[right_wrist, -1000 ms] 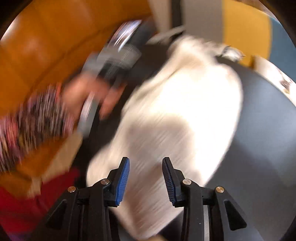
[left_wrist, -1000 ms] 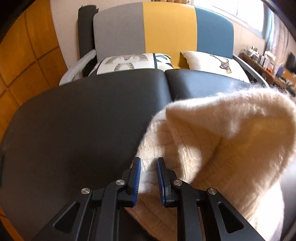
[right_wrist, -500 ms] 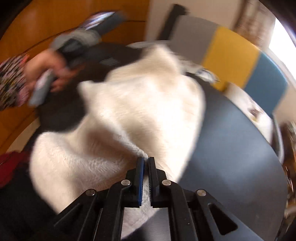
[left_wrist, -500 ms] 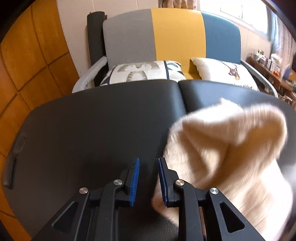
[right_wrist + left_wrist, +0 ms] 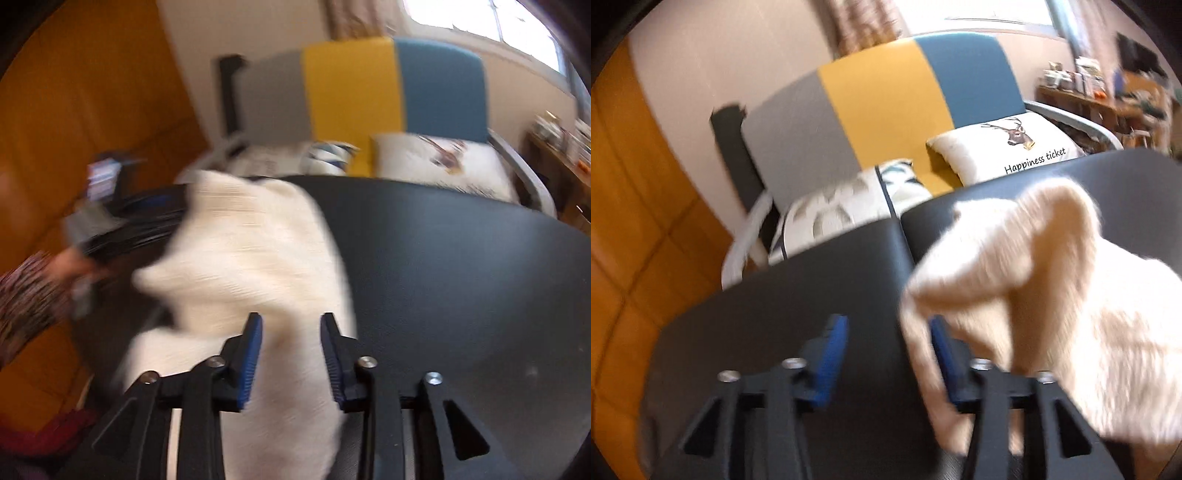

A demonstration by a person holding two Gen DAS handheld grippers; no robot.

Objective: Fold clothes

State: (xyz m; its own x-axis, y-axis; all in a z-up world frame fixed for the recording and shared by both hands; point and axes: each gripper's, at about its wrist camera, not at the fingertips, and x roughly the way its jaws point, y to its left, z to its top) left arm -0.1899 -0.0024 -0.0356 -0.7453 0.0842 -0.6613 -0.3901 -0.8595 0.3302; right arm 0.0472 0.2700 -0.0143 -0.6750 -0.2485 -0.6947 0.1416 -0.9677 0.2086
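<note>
A cream knitted sweater [image 5: 1052,295] lies bunched on the black padded table [image 5: 812,295], right of centre in the left wrist view. My left gripper [image 5: 888,343] is open, and the sweater's left edge drapes over its right finger. In the right wrist view the sweater [image 5: 251,251] is blurred and runs from mid-table down between the fingers of my right gripper [image 5: 291,347], which is open over it. The left gripper's body [image 5: 110,229] shows blurred at the sweater's far left edge, held by a hand in a patterned sleeve [image 5: 26,295].
A grey, yellow and blue sofa [image 5: 886,103] with printed pillows [image 5: 1015,147] stands right behind the table. An orange panelled wall [image 5: 628,221] is to the left. A cluttered shelf [image 5: 1100,96] is at far right. Bare table surface [image 5: 461,277] lies right of the sweater.
The right gripper, shut on the sweater half a second ago, has opened. The left gripper's fingers have spread wider. Both views have tilted up, and the sweater has dropped lower.
</note>
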